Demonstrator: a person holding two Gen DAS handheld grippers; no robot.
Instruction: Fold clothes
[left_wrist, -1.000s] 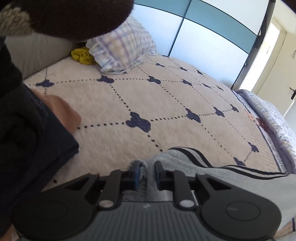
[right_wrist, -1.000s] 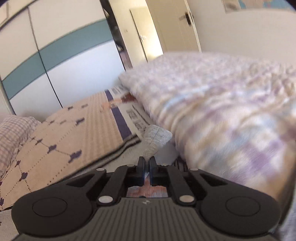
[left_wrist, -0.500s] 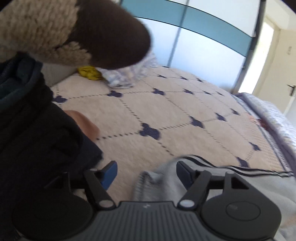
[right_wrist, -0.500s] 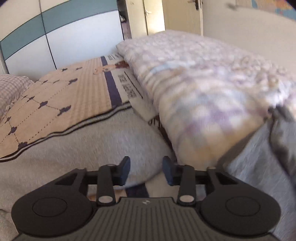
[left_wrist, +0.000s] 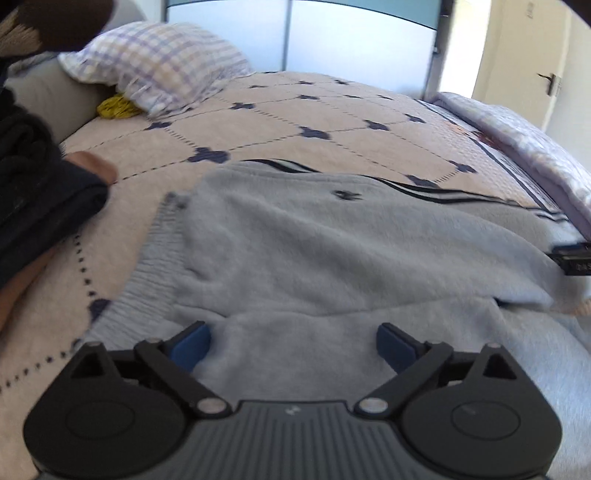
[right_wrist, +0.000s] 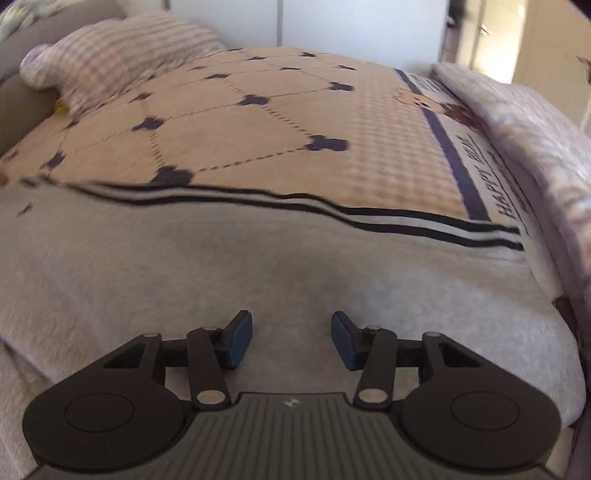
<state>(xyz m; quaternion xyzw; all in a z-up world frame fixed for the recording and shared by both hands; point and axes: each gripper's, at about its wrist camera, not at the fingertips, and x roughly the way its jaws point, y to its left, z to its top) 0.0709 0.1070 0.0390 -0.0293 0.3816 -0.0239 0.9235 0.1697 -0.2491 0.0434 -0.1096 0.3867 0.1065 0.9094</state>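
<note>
While spread on bedspread (left_wrist: 332, 122), sweater (left_wrist: 332, 251) lies flat.

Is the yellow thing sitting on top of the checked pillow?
No, the yellow thing lies on the bed, tucked under the edge of the checked pillow, beside the headboard.

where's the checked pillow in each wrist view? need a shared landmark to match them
Left wrist: checked pillow upper left, at the head of the bed, a yellow item tucked at its lower left edge.
Right wrist: pillow also upper left, blurred.
Shared landmark: the grey sweater's double dark stripe, running across the middle of both views.
</note>
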